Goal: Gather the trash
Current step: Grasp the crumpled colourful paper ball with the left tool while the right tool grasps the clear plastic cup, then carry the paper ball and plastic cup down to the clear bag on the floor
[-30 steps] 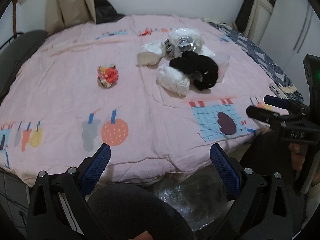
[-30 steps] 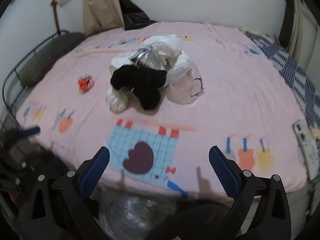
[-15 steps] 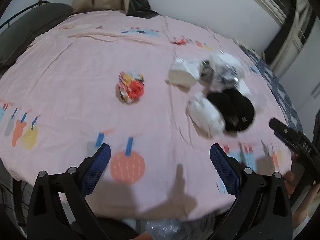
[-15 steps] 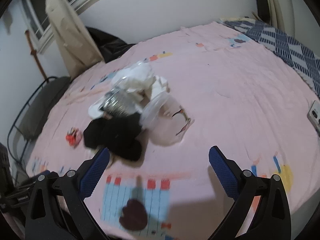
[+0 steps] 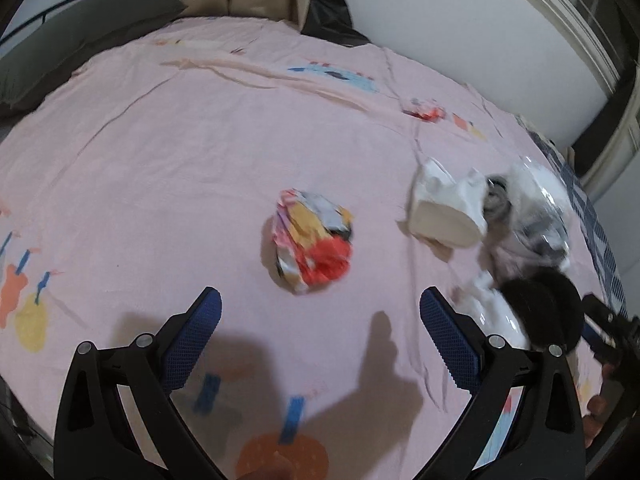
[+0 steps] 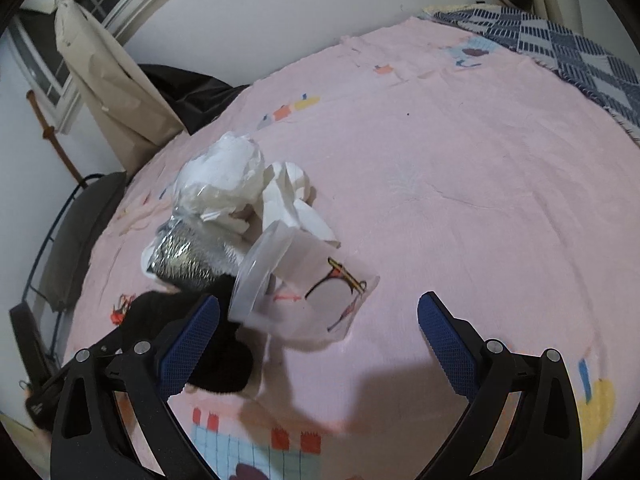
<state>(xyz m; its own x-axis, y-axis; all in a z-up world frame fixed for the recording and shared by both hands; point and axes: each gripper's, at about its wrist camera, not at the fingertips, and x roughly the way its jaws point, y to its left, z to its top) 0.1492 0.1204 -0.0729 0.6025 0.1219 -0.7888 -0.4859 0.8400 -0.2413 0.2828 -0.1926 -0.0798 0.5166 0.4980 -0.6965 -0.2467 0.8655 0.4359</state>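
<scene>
A crumpled colourful wrapper [image 5: 312, 246] lies alone on the pink bedsheet [image 5: 160, 168], just ahead of my open, empty left gripper [image 5: 320, 320]. A heap of trash lies to its right: a white paper wad [image 5: 444, 210], silvery plastic [image 5: 532, 216] and a black cloth [image 5: 544, 316]. In the right wrist view a clear plastic cup [image 6: 304, 292] lies on its side just ahead of my open, empty right gripper [image 6: 318, 320], with a foil packet [image 6: 188, 256], white crumpled bags [image 6: 228, 176] and the black cloth [image 6: 192, 336] to its left.
A dark pillow [image 5: 72, 36] lies at the bed's far left corner. A blue checked blanket [image 6: 560, 44] covers the far right of the bed. A beige curtain [image 6: 108, 84] hangs by the wall. A small red scrap [image 5: 426, 112] lies far back.
Both grippers have moved forward over the bed and closer to the trash. The left one now faces the colourful wrapper, the right one the clear cup. Both stay open.
</scene>
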